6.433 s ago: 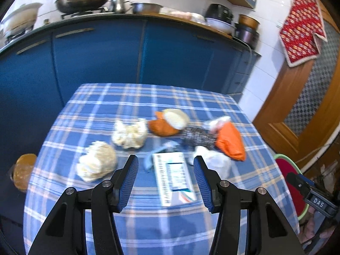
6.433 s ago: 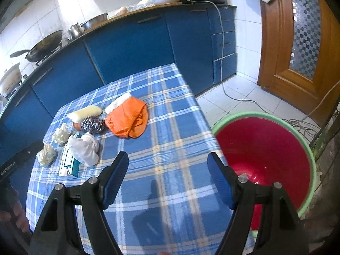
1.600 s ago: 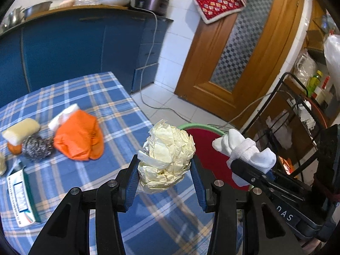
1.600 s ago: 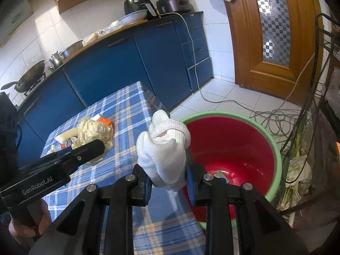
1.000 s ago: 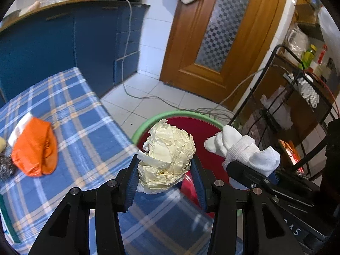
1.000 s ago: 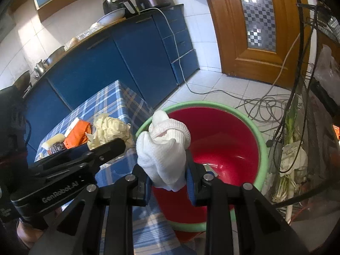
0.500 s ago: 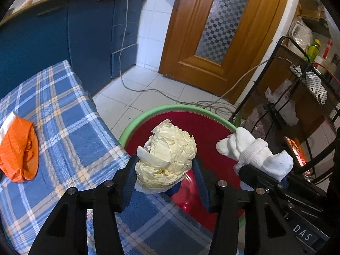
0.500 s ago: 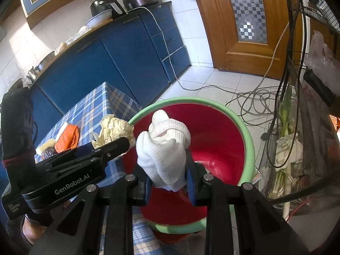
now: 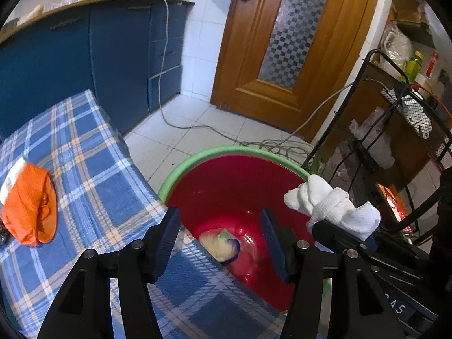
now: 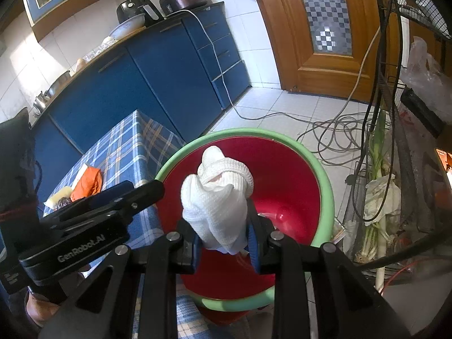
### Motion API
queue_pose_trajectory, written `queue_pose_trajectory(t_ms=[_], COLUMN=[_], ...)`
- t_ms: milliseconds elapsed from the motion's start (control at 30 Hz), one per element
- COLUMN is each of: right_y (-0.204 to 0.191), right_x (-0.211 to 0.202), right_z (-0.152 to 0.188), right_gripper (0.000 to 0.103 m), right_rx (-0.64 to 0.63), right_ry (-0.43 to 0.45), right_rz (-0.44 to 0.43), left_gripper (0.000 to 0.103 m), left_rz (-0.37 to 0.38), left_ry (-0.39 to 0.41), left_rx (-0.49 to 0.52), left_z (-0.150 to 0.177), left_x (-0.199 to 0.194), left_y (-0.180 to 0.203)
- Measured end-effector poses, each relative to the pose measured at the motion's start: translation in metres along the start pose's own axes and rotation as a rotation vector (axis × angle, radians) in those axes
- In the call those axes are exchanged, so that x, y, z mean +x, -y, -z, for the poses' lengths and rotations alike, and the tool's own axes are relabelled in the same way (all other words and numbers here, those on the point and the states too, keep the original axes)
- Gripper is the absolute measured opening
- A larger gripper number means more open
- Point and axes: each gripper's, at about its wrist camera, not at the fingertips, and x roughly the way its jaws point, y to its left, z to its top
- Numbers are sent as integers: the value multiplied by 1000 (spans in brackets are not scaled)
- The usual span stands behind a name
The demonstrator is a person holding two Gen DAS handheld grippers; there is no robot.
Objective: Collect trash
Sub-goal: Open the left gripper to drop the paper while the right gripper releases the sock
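A red basin with a green rim (image 9: 234, 150) (image 10: 325, 175) stands on the floor beside the table. My left gripper (image 9: 220, 240) hangs over it with its jaws opening and nothing between them. The yellowish crumpled paper ball (image 9: 219, 245) lies at the bottom of the basin. My right gripper (image 10: 224, 243) is shut on a bunched white cloth (image 10: 219, 197) (image 9: 330, 206), held above the basin. In the right wrist view the left gripper's finger (image 10: 132, 192) reaches over the rim.
An orange cloth (image 9: 28, 206) (image 10: 87, 180) lies on the blue plaid tablecloth (image 9: 84, 169) (image 10: 127, 147), with a sponge and steel scourer (image 10: 60, 197) beside it. Cables (image 10: 333, 130) trail over the tiled floor. A black wire rack (image 9: 395, 130) stands right of the basin, blue cabinets behind.
The left gripper's jaws have spread and the paper ball has dropped from them into the basin. The right gripper still holds the white cloth above the basin.
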Motion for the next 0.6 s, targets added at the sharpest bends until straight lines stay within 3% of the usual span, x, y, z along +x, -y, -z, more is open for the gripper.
queue_pose_trajectory(t_ms=[333,600], right_y=[-3,-8], right_x=[1,4], right_z=[1,4], right_gripper=[31,39], right_rx=[-10,-15], right_ry=[-9,-23], right_rz=[0,-9], left_gripper=[60,60], left_rz=[-45,-86], left_ry=[15,25], left_rx=[-16,-64], left_z=[3,14], left_x=[-14,-27], left_y=[-8,-27])
